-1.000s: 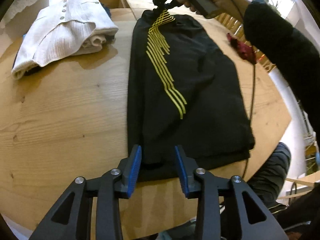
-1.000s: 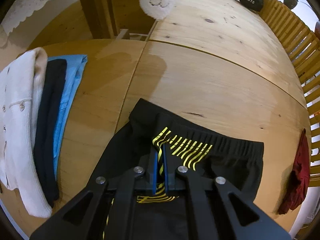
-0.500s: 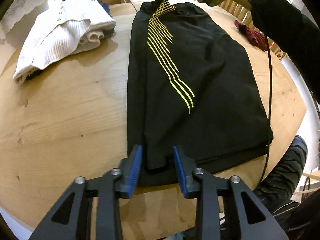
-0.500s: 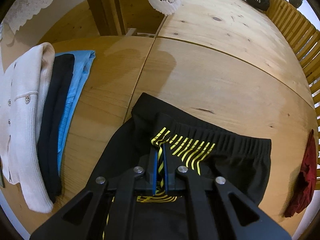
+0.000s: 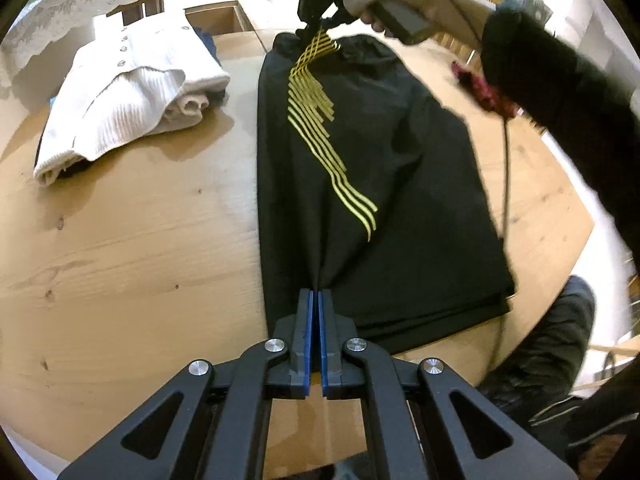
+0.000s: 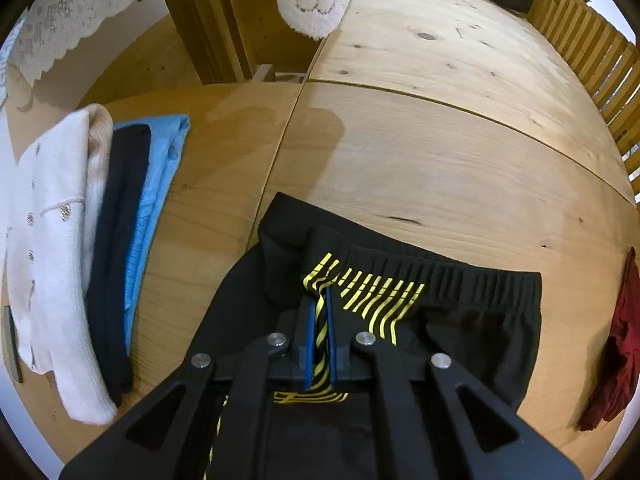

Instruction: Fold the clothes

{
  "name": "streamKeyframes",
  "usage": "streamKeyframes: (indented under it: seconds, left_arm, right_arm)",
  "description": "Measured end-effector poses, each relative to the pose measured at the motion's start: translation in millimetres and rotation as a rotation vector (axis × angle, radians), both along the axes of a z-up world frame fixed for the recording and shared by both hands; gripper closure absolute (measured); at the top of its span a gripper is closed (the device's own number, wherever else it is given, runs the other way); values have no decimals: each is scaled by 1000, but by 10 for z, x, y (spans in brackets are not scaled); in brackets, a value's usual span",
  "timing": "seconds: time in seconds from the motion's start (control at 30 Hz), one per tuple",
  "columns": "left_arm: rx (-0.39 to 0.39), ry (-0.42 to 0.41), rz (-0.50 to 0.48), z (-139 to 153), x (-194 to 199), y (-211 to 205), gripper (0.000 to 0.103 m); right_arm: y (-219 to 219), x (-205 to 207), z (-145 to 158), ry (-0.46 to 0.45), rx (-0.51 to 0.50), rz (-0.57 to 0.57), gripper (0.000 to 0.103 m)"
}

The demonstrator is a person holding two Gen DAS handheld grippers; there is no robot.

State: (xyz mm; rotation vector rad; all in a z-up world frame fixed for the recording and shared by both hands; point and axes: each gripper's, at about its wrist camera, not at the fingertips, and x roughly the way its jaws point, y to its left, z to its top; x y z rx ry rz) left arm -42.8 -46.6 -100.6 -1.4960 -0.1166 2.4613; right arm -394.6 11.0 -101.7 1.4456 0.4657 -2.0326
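Black shorts (image 5: 384,184) lie flat on the wooden table (image 5: 132,232), soft, light cloth likely to sag; the left gripper (image 5: 314,300) pinches the hem, the right gripper (image 6: 319,312) the yellow-striped waistband (image 6: 440,276).

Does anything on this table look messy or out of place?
Mostly tidy. The one odd thing is a crumpled dark red cloth lying loose at the table's edge, unfolded, unlike the neat pile opposite. The black shorts lie flat, pinched at both ends.
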Motion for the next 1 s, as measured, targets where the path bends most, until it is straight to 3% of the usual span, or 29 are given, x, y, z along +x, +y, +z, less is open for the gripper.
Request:
streamKeyframes:
  seconds: [0.27, 0.6, 0.73, 0.8, 0.9, 1.0]
  left_arm:
    - [38, -13, 24, -12, 96, -71, 101]
    - [40, -62, 61, -300, 61, -116, 101]
    - [62, -71, 73, -373, 33, -131, 101]
    - [65, -69, 74, -380, 56, -113, 101]
    - [61, -67, 69, -388, 53, -53, 101]
    - [51, -61, 62, -344, 92, -74, 101]
  right_arm:
    - [30, -38, 248, -44, -118, -33, 98]
    - [-241, -187, -141, -155, -179, -99, 98]
    - [-369, -251, -212, -335, -254, -88, 84]
    - [-338, -216, -7, -286, -283, -57, 83]
    - [-214, -85, 379, -167, -282, 24, 72]
    - [101, 76, 636, -40, -294, 87, 72]
